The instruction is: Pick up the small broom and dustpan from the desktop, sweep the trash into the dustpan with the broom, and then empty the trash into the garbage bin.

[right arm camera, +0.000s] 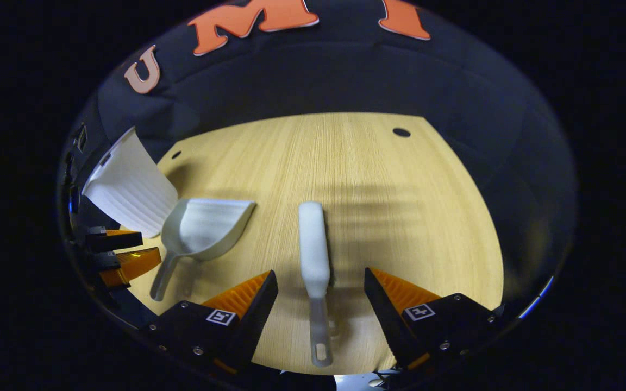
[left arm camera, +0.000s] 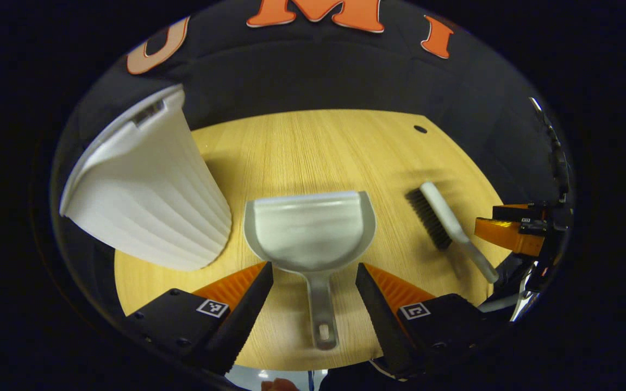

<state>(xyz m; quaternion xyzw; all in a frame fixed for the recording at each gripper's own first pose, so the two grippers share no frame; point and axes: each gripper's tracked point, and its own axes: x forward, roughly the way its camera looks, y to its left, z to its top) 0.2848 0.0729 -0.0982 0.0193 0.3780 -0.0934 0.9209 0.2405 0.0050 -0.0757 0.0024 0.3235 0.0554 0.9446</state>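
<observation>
A grey-white dustpan (left arm camera: 310, 228) lies on the wooden desktop (left arm camera: 324, 146), its handle pointing back between the fingers of my left gripper (left arm camera: 315, 277), which stands open above it and touches nothing. To its right lies the small broom (left arm camera: 446, 220), dark bristles facing left. In the right gripper view the broom (right arm camera: 314, 255) lies bristles hidden, its thin handle running back between the fingers of my open right gripper (right arm camera: 321, 285). The dustpan (right arm camera: 204, 228) sits to the left there. No trash is visible.
A white ribbed garbage bin (left arm camera: 150, 190) stands at the left of the desktop, close beside the dustpan; it shows as the bin (right arm camera: 128, 190) in the right gripper view. The desktop has small round holes (right arm camera: 401, 132) near its far edge. Black cloth walls surround the desk.
</observation>
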